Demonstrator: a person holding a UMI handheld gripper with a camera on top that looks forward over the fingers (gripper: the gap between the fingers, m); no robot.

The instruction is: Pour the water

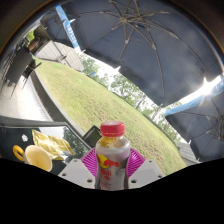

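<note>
The bottle (112,155) sits upright between the two fingers, red cap uppermost, clear body carrying a red and yellow label. I read the gripper (112,165) as pinching it: both pink pads (91,160) press against its sides, with no gap visible on either flank. The grip lies at mid-body, which I judge keeps the neck free for pouring. The cap appears fitted, so no water can leave yet. No receiving vessel is visible. Beside the fingers, on a dark table (20,128), lie yellow objects (38,155) I cannot identify. Beyond the bottle stretches a lawn (85,95); a dark parasol (140,40) spreads overhead.
</note>
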